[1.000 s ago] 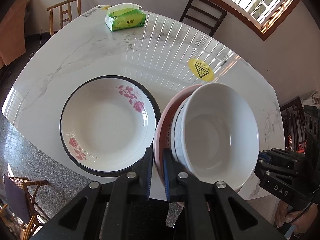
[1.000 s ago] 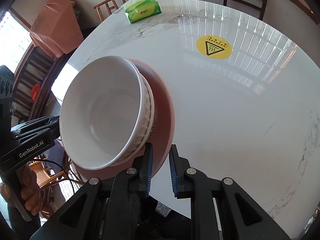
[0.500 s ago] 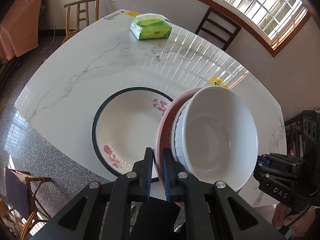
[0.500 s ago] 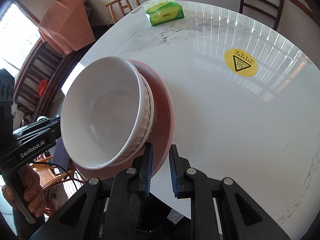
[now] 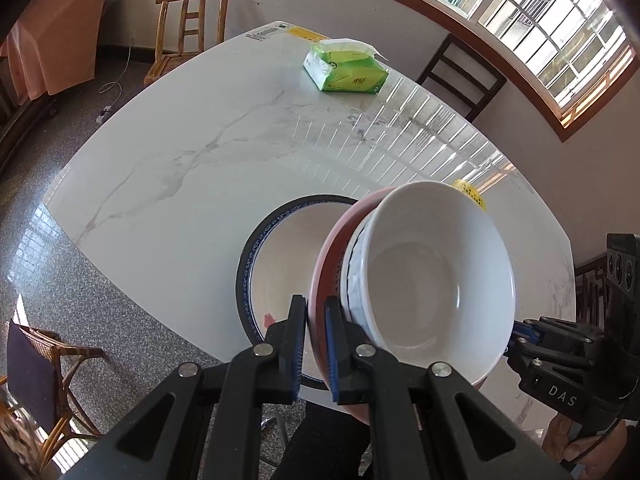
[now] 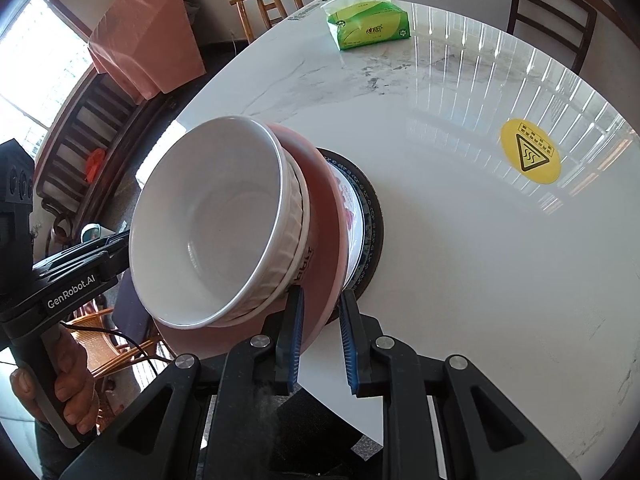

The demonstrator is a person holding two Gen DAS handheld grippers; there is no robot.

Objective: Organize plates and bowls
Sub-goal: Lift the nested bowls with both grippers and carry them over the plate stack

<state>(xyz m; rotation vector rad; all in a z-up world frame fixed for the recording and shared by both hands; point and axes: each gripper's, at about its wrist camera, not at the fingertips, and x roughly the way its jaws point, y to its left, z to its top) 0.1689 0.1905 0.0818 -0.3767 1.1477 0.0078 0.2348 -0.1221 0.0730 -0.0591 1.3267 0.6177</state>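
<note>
White marble table (image 5: 192, 168) fills both views, glossy with grey veins, window bars mirrored across it; over its near edge hangs the stack: one pink plate (image 6: 324, 216) carrying white bowls (image 5: 436, 280), two rims showing, the inner smooth, the outer ribbed; below and behind sits one floral plate (image 5: 276, 264) with a dark blue patterned rim, flat on the table, the pink plate partly over it; I can't say whether the two touch; left gripper (image 5: 316, 344) is clamped on the pink plate's edge, blue pads pressed to both faces; right gripper (image 6: 320, 344) has the opposite edge between its fingers, one pad against the plate, the other standing slightly off, so I cannot tell whether it grips; dark lettering on the plate by the bowl base is unreadable; "GenRobot.AI" reads on the left gripper's body in the right view, "DAS" on the right gripper's body in the left; further out, one yellow round sticker (image 6: 530, 156) with a heat warning triangle; one green tissue pack (image 5: 344, 70) at the far edge; round the table, one light wooden chair (image 5: 188, 36), one dark chair (image 5: 460, 76), a barred window (image 5: 532, 12) with a brown frame, speckled grey floor (image 5: 40, 216), pink cloth (image 6: 144, 44) draped over furniture
</note>
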